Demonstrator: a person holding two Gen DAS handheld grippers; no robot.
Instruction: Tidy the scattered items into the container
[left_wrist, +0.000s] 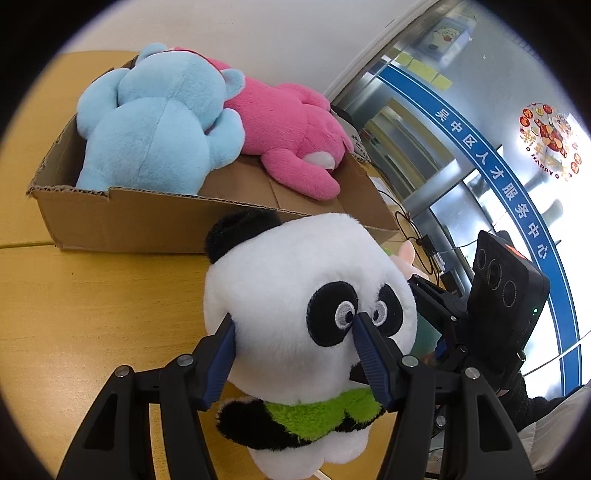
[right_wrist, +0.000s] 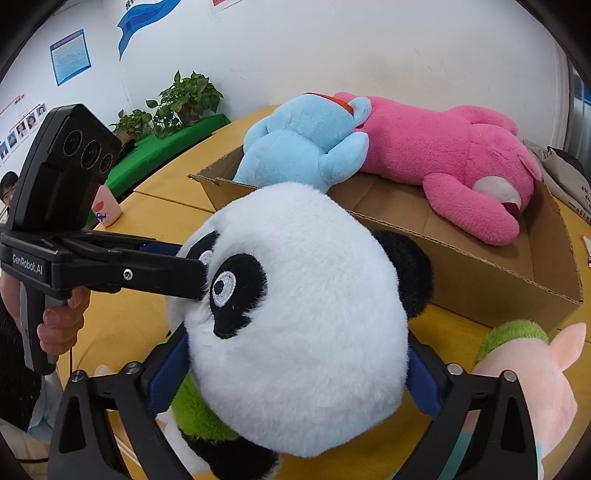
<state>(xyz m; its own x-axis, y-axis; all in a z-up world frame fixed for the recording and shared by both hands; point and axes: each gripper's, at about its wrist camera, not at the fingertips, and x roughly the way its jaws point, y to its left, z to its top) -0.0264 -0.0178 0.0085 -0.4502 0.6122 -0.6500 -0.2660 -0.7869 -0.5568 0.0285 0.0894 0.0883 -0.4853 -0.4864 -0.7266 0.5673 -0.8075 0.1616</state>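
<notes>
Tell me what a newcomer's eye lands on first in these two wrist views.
The panda plush fills both views, its round white head squeezed between the left gripper and straddled by the right gripper. Behind it on the yellow table, a cardboard box already holds a blue plush and a pink plush lying side by side.

yellow table (left_wrist: 92, 295); cardboard box (left_wrist: 122, 221), cup (right_wrist: 107, 210) on it
</notes>
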